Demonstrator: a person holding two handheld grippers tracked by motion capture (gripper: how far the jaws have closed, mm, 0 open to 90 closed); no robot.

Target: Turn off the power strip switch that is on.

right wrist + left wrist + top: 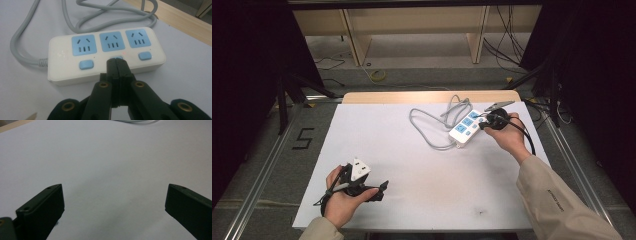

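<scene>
A white power strip (466, 127) with three blue sockets and three blue switches lies at the table's back right, and its grey cable (428, 125) loops off to the left. My right gripper (482, 123) is shut with its tips together. In the right gripper view, the right gripper (117, 62) tips rest on the middle switch (119, 57) of the power strip (60, 53). My left gripper (381, 190) is held low over the bare front left of the table. In the left gripper view, the left gripper (113, 198) stands open with nothing between its jaws.
A white sheet (412, 165) covers the table, and a wooden strip (427, 96) shows along the far edge. The grey cable (22, 50) curls behind and left of the strip. Beyond the table are a wooden shelf frame (357, 40) and floor cables.
</scene>
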